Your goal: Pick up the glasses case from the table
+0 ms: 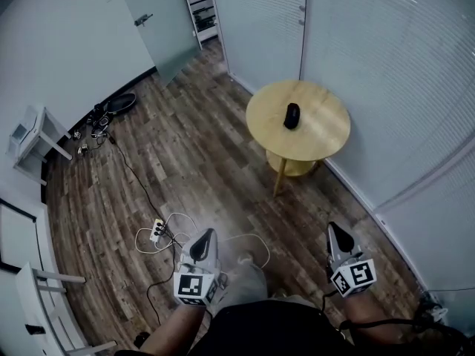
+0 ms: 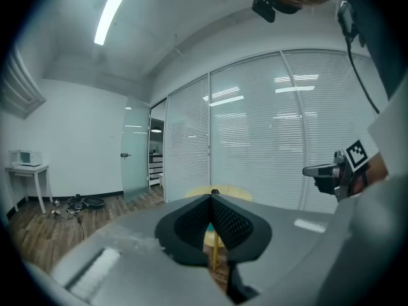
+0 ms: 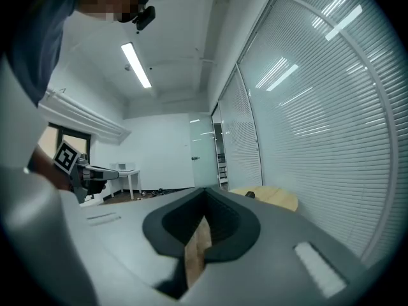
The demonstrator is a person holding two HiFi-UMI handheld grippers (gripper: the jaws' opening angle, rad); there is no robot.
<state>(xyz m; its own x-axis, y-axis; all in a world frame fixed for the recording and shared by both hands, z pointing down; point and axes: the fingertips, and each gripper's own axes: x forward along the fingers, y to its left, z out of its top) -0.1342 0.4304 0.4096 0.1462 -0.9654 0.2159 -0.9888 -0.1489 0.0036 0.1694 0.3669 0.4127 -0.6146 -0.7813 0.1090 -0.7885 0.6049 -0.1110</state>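
Note:
The black glasses case (image 1: 292,115) lies near the middle of a small round wooden table (image 1: 319,136), far ahead of both grippers. My left gripper (image 1: 208,234) and right gripper (image 1: 334,229) are held low near the person's body, over the wooden floor, both pointing toward the table. In the left gripper view the jaws of the left gripper (image 2: 212,197) meet at the tip with nothing between them. The right gripper (image 3: 205,190) is likewise shut and empty, with the case (image 3: 250,194) small on the table (image 3: 277,197) just right of its tip.
Walls of white blinds (image 1: 386,65) curve behind and to the right of the table. A power strip with looped cables (image 1: 157,231) lies on the floor ahead of the left gripper. A white side table (image 1: 33,136) and a frosted glass door (image 1: 159,21) stand at the far left.

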